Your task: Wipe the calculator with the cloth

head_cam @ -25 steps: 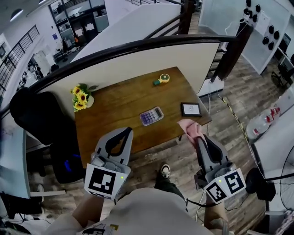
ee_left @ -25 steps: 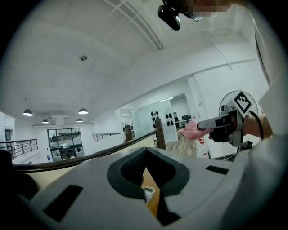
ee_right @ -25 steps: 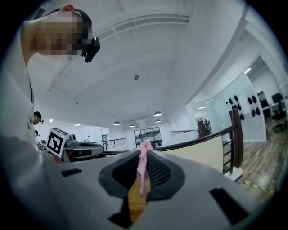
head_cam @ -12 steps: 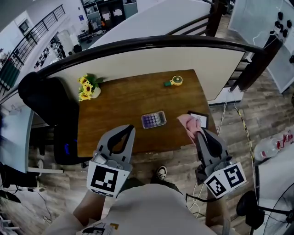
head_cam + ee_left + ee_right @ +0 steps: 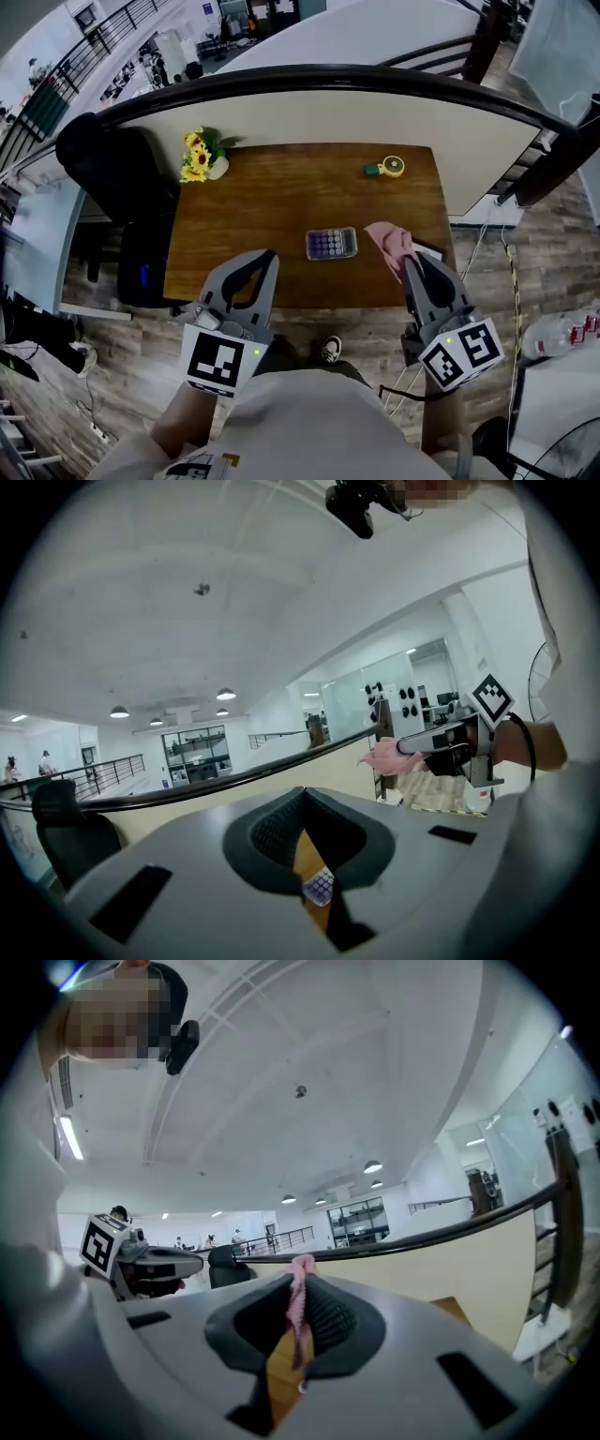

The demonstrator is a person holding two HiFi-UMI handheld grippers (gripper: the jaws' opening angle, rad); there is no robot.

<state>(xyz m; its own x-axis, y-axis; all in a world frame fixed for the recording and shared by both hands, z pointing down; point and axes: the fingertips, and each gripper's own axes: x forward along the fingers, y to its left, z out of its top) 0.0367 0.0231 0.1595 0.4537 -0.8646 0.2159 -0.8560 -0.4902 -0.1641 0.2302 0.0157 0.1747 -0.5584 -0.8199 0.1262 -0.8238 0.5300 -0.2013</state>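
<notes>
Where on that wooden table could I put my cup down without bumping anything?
The table's widest bare patch lies left of the calculator, in front of the sunflowers. Another strip runs between the calculator and the tape measure. The right edge is crowded: the right tool holds the pink cloth there.

Three cameras: one on the head, two handheld.
The head view looks steeply down on the desk (image 5: 234,206) from well above. Each gripper view looks along its own jaws, tilted up toward the ceiling (image 5: 187,621). The left gripper view catches the right gripper (image 5: 398,751); the right gripper view, the left gripper (image 5: 197,1262). All three share the desk.
</notes>
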